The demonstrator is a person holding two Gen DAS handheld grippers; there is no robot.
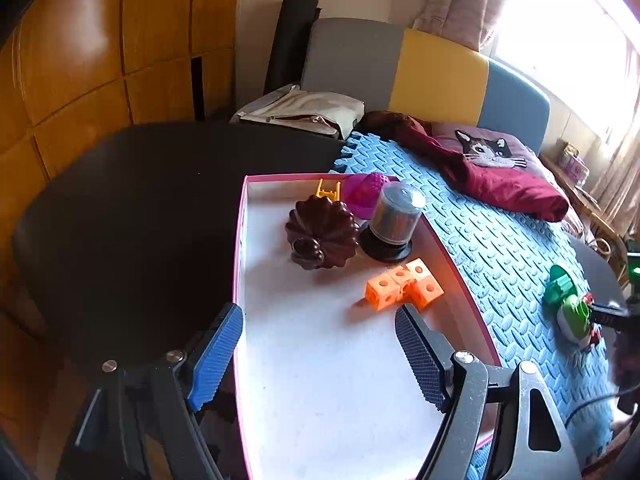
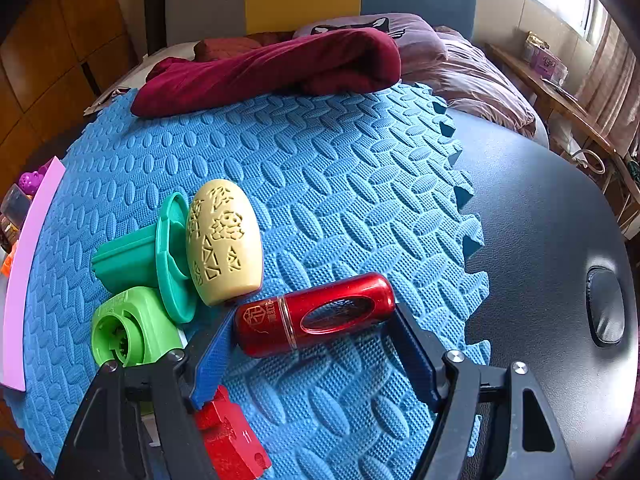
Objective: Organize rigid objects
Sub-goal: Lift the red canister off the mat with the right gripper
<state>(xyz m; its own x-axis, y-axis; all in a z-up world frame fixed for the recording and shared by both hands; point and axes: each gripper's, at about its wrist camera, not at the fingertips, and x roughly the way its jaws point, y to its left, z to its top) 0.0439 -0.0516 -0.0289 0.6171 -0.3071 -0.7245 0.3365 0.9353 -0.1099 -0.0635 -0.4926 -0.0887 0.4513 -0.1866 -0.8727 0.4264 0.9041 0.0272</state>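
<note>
In the right wrist view my right gripper (image 2: pixel 312 332) has its fingers on both ends of a red metal capsule (image 2: pixel 316 314) lying on the blue foam mat (image 2: pixel 340 184). Beside it lie a cream carved egg (image 2: pixel 224 242), a teal funnel piece (image 2: pixel 152 256), a light green fitting (image 2: pixel 132 332) and a red block (image 2: pixel 230 436). In the left wrist view my left gripper (image 1: pixel 320 340) is open and empty over a pink-rimmed white box (image 1: pixel 320 360) holding orange cubes (image 1: pixel 404 284), a brown fluted mould (image 1: pixel 320 232), a clear dome container (image 1: pixel 394 220), a purple ball (image 1: pixel 366 194) and a small yellow piece (image 1: pixel 328 190).
The mat lies on a black table (image 2: pixel 540 240). A maroon garment (image 2: pixel 272 68) and a cat-print cushion (image 1: pixel 488 150) lie at the far edge. A beige bag (image 1: pixel 308 112) sits behind the box. Wooden cabinets (image 1: pixel 80 60) stand left.
</note>
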